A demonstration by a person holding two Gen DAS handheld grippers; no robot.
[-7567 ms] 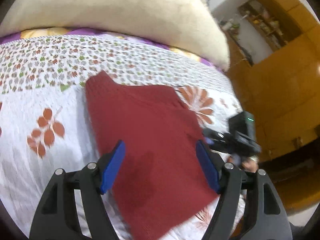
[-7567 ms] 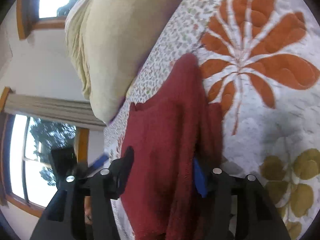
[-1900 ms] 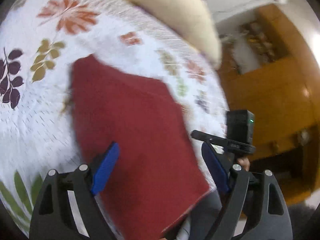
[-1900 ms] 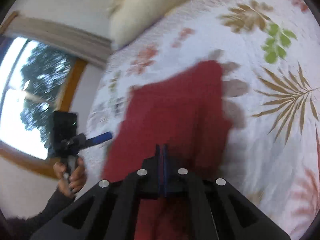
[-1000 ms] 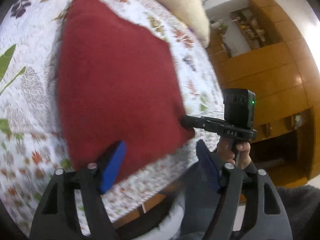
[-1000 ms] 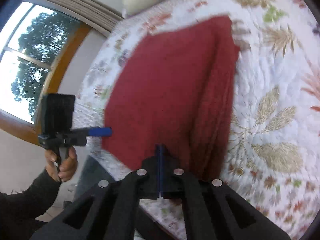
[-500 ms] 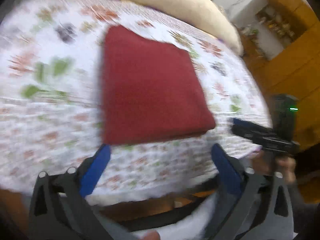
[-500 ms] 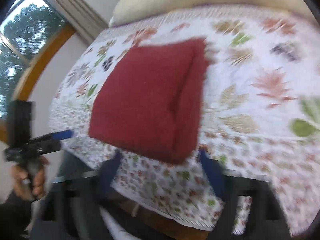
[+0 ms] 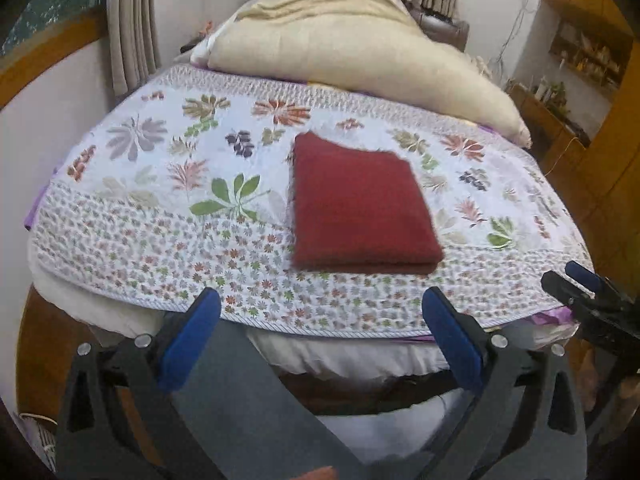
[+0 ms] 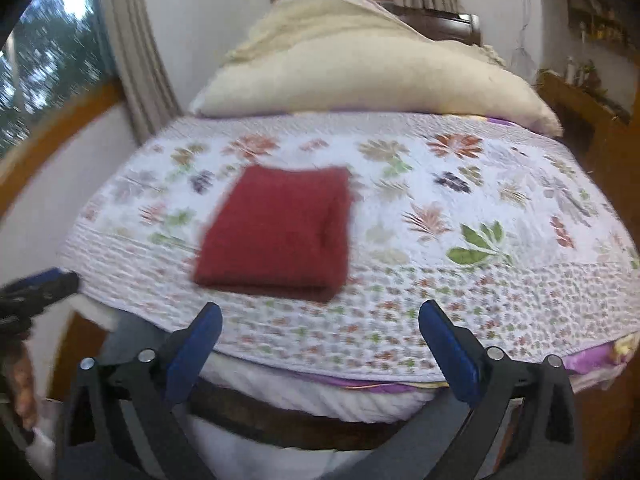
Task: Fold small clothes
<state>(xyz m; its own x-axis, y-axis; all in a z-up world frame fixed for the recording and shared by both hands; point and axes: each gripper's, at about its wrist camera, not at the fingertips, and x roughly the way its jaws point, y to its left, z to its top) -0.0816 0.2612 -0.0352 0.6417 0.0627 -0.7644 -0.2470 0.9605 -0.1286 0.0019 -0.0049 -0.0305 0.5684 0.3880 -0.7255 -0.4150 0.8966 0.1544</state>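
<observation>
On the floral quilt [image 9: 168, 208], seen from the left wrist, a folded red garment [image 9: 360, 204] lies flat at 12 o'clock from the left gripper [image 9: 320, 332], which hangs released and empty off the bed's near edge; its long axis runs 12 to 6, fold toward 6. From the right wrist, the garment [image 10: 280, 232] sits at 11 o'clock of the released, empty right gripper [image 10: 320, 344]. Both stand well apart from it, the left seemingly better aligned.
</observation>
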